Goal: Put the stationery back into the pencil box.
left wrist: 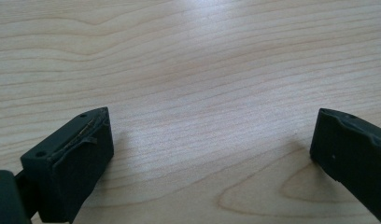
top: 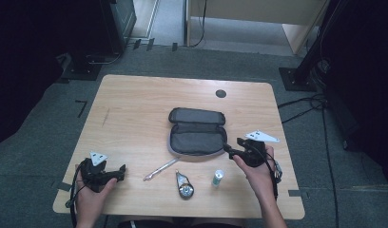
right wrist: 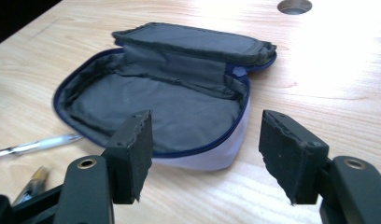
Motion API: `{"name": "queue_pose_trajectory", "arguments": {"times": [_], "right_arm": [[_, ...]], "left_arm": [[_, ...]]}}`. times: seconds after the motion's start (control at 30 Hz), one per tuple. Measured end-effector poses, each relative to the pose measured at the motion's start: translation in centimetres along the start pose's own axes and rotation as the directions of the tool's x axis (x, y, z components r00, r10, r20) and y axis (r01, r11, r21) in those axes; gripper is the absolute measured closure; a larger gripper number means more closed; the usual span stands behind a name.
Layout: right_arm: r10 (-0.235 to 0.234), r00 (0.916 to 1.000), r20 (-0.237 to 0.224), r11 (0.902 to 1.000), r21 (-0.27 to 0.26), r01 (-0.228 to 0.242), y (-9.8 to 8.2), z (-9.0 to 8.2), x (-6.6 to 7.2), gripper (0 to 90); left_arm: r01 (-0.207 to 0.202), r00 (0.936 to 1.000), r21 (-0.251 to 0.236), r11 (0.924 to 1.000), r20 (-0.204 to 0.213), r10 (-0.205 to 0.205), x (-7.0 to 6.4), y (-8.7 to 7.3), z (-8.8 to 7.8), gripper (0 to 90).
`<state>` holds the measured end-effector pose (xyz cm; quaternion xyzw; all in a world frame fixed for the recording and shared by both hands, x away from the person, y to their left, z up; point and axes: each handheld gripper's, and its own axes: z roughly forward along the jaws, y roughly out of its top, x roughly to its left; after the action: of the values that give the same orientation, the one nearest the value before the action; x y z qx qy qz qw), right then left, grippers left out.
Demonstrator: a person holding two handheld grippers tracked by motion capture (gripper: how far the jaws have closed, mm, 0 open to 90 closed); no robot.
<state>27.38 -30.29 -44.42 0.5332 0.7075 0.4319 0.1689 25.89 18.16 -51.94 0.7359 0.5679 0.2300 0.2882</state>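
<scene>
An open grey zip pouch [top: 197, 132] lies in the middle of the wooden table [top: 135, 109], lid flipped back and nothing visible inside. My right gripper [top: 232, 146] hovers at its right front corner, pointing left; in the right gripper view its jaws stand open [right wrist: 205, 149] just in front of the pouch [right wrist: 170, 107] with nothing between them. My left gripper [top: 121, 172] rests near the front left of the table, pointing right. In the left gripper view it [left wrist: 212, 140] is wide open over bare wood.
In front of the pouch lie a clear pen [top: 160, 169], a small dark teardrop-shaped item [top: 185, 185] and a short white and green tube [top: 218, 177]. A round cable hole [top: 221, 93] sits near the table's far edge. Dark stands and cables surround the table.
</scene>
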Motion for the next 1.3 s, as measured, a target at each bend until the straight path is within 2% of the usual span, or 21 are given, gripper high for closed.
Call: {"name": "queue_pose_trajectory", "arguments": {"times": [0.37,0.57,0.73,0.9,1.03,1.3], "right_arm": [[-0.013,0.9986,-0.051,0.9995,-0.030,0.012,-1.2,-2.6,1.4,40.7],[-0.035,0.9966,-0.075,0.9990,-0.032,0.032,-1.6,-3.5,2.6,42.4],[-0.035,0.9943,-0.101,0.9988,-0.038,0.031,-2.2,-3.9,3.5,44.0],[-0.048,0.9894,-0.137,0.9982,-0.044,0.042,-2.8,-4.3,4.3,44.1],[-0.068,0.9873,-0.144,0.9962,-0.065,0.059,-3.2,-4.6,4.8,44.6],[-0.099,0.9753,-0.198,0.9938,-0.070,0.086,-4.4,-4.7,5.6,43.4]], "left_arm": [[0.000,1.0000,0.000,1.0000,0.000,0.000,0.0,0.0,0.0,0.0],[0.000,1.0000,0.000,1.0000,0.000,0.000,0.0,0.0,0.0,0.0],[0.000,1.0000,0.000,1.0000,0.000,0.000,0.0,0.0,0.0,0.0],[0.000,1.0000,0.000,1.0000,0.000,0.000,0.0,0.0,0.0,0.0],[0.000,1.0000,0.000,1.0000,0.000,0.000,0.0,0.0,0.0,0.0],[0.000,1.0000,0.000,1.0000,0.000,0.000,0.0,0.0,0.0,0.0]]}}
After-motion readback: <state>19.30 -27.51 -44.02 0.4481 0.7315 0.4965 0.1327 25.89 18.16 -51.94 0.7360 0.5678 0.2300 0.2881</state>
